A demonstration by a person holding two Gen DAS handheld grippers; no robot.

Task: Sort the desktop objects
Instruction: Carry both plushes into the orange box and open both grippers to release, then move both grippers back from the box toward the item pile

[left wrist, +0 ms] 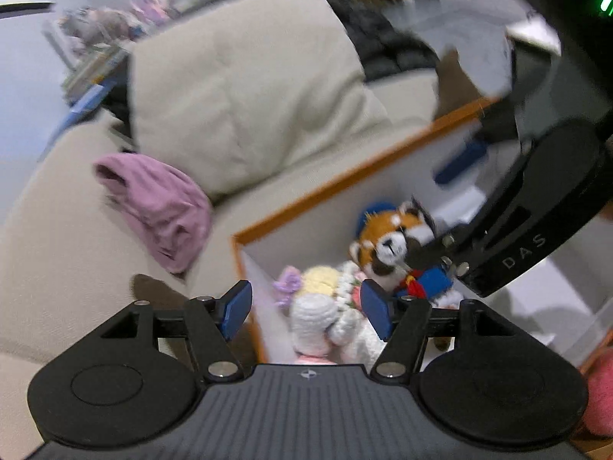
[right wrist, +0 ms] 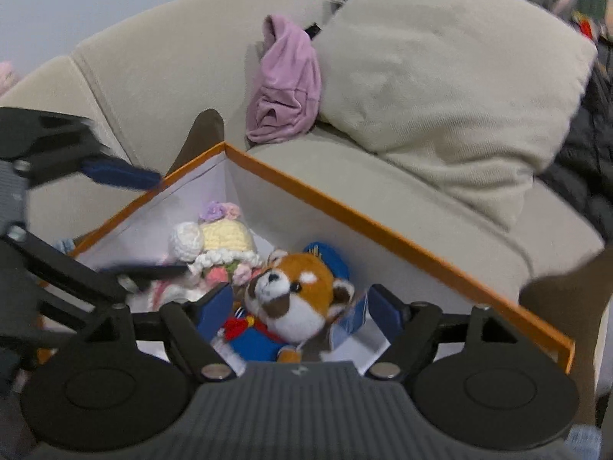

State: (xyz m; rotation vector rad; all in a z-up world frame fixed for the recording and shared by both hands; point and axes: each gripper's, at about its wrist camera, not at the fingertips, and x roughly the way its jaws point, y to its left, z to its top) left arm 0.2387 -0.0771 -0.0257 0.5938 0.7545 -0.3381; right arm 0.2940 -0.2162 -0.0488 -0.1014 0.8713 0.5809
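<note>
A white box with an orange rim (left wrist: 337,182) (right wrist: 402,247) stands on a beige sofa. Inside lie a crocheted white and yellow doll (left wrist: 325,306) (right wrist: 218,241) and a red panda plush in a blue outfit (left wrist: 390,243) (right wrist: 295,299). My left gripper (left wrist: 306,308) is open, with the crocheted doll between and below its blue pads. My right gripper (right wrist: 299,310) is open around the red panda plush, its pads beside the plush's head. The right gripper also shows in the left wrist view (left wrist: 509,230), and the left gripper shows in the right wrist view (right wrist: 76,191).
A large beige cushion (left wrist: 245,92) (right wrist: 452,73) and a crumpled pink cloth (left wrist: 161,203) (right wrist: 287,84) lie on the sofa behind the box. Dark clothing (right wrist: 586,145) sits at the right. Cluttered shelves (left wrist: 99,38) are in the background.
</note>
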